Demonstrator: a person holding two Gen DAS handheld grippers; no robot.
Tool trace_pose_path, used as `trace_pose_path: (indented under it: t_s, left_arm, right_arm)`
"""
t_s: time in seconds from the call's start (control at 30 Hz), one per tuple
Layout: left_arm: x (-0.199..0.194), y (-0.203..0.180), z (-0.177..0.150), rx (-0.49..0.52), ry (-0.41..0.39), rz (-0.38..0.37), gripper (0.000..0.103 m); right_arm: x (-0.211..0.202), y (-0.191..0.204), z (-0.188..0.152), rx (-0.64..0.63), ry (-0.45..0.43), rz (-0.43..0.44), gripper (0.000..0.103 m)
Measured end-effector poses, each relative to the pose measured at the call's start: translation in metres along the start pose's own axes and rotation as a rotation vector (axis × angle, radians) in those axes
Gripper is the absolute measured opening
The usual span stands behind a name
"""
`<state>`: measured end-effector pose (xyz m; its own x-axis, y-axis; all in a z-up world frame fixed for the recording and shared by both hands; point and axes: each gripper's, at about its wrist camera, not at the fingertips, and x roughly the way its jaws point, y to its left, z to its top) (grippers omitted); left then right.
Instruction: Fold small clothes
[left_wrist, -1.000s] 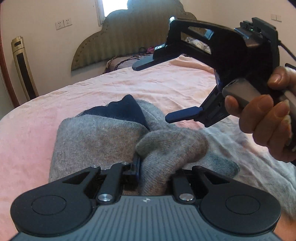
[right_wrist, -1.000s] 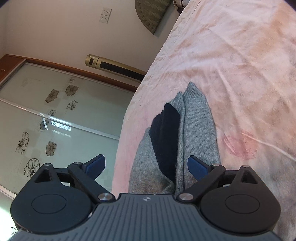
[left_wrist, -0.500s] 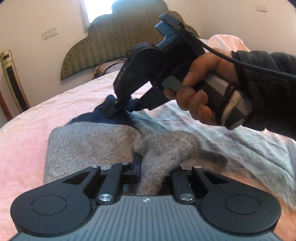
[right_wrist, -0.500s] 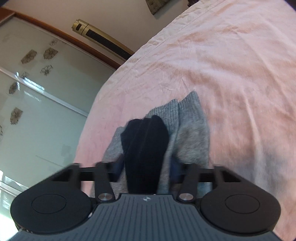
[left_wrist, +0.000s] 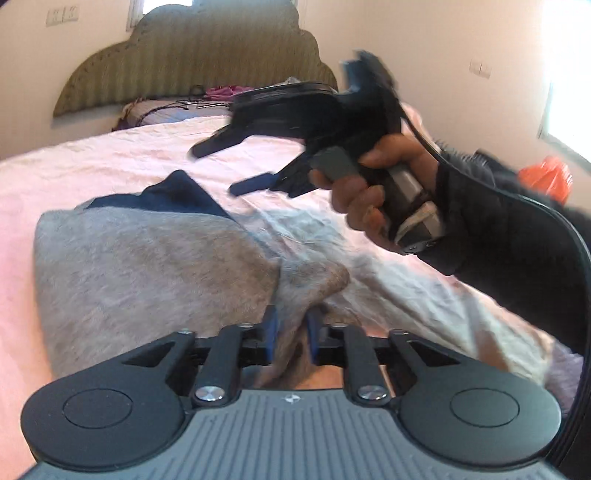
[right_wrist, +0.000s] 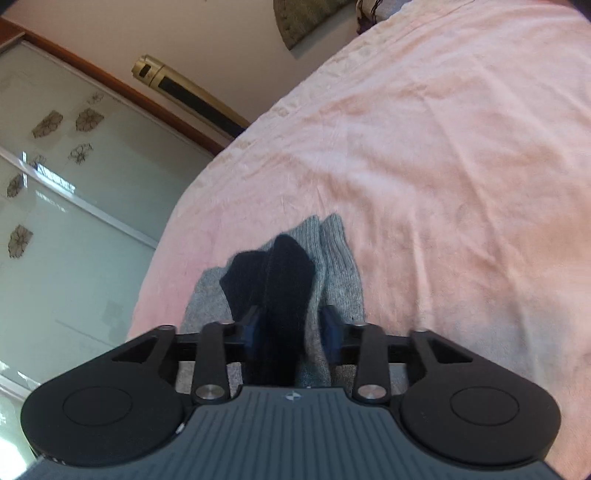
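The grey knit garment (left_wrist: 147, 266) lay folded on the pink bedspread (left_wrist: 110, 155), close to the bed's side edge, as the right wrist view showed. It looked fuzzy and thick, with a dark navy part (left_wrist: 173, 194) sticking out at its far end; in the right wrist view that navy piece (right_wrist: 280, 280) ran up between the right gripper's fingers (right_wrist: 330, 328).

The left gripper (left_wrist: 290, 328) had a bunched grey fold between its blue pads, and its jaws were opening — the motion blur made it hard to say whether the pads still pressed the cloth. The right gripper (left_wrist: 218, 166), held in the person's right hand (left_wrist: 369, 192) with a dark sleeve (left_wrist: 517, 236) behind it, hovered above the bed with its jaws opening; seen from the left, nothing was pinched between them.

At the head of the bed stood an olive scalloped headboard (left_wrist: 192, 55). A gold tower fan (right_wrist: 184, 92) and glass sliding doors (right_wrist: 66, 206) stood past the side edge.

Half a second before, the right gripper's tips had been down on the navy end, nearly closed; since then it had lifted clear and spread — and the left jaws had loosened too.
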<state>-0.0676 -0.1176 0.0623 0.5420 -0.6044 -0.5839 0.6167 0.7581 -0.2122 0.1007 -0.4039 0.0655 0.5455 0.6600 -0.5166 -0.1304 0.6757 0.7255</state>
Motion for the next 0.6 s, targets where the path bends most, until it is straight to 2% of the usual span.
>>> trace_pose_path:
  t_s: [0.03,0.07,0.1,0.13,0.2,0.23,0.3,0.37,0.4,0.43,0.47,0.53,0.6]
  left_arm:
    - [-0.012,0.011,-0.002,-0.033,-0.013,0.003,0.049]
    - [-0.027,0.024,-0.005,-0.073,-0.040,0.024,0.071]
    - [-0.040,0.036,-0.006,-0.117,-0.084,0.061,0.078]
    - [-0.053,0.047,-0.007,-0.166,-0.134,0.088,0.078]
    - [-0.065,0.069,0.000,-0.279,-0.200,0.082,0.078]
    - [-0.063,0.077,0.005,-0.320,-0.212,0.074,0.078]
    - [-0.045,0.086,0.010,-0.340,-0.202,0.098,0.078]
    - [-0.016,0.086,0.005,-0.320,-0.108,0.070,0.078]
    - [-0.002,0.086,-0.002,-0.305,-0.052,0.076,0.077]
    - [0.006,0.084,-0.010,-0.273,-0.039,0.108,0.077]
    - [0.004,0.077,-0.016,-0.215,-0.070,0.127,0.077]
    - [-0.006,0.060,-0.016,-0.113,-0.063,0.230,0.077]
    - [-0.025,0.048,-0.024,-0.025,-0.114,0.295,0.077]
  right_arm:
    - [-0.011,0.005,0.000,-0.019,-0.034,0.018,0.071]
    - [-0.020,0.011,0.000,-0.037,-0.047,0.034,0.070]
    - [-0.027,0.017,-0.001,-0.056,-0.055,0.045,0.069]
    - [-0.032,0.024,-0.003,-0.078,-0.059,0.055,0.069]
    - [-0.035,0.039,-0.007,-0.123,-0.048,0.101,0.069]
    - [-0.033,0.046,-0.011,-0.134,-0.037,0.127,0.070]
    - [-0.017,0.055,-0.021,-0.133,0.012,0.181,0.073]
    - [0.003,0.055,-0.032,-0.121,0.067,0.180,0.075]
    - [0.015,0.051,-0.038,-0.103,0.098,0.143,0.075]
    - [0.025,0.042,-0.043,-0.092,0.116,0.107,0.071]
    - [0.025,0.032,-0.048,-0.083,0.077,0.122,0.059]
    - [0.015,0.015,-0.050,0.023,0.051,0.139,0.046]
    - [-0.007,0.014,-0.052,0.058,0.027,0.146,0.051]
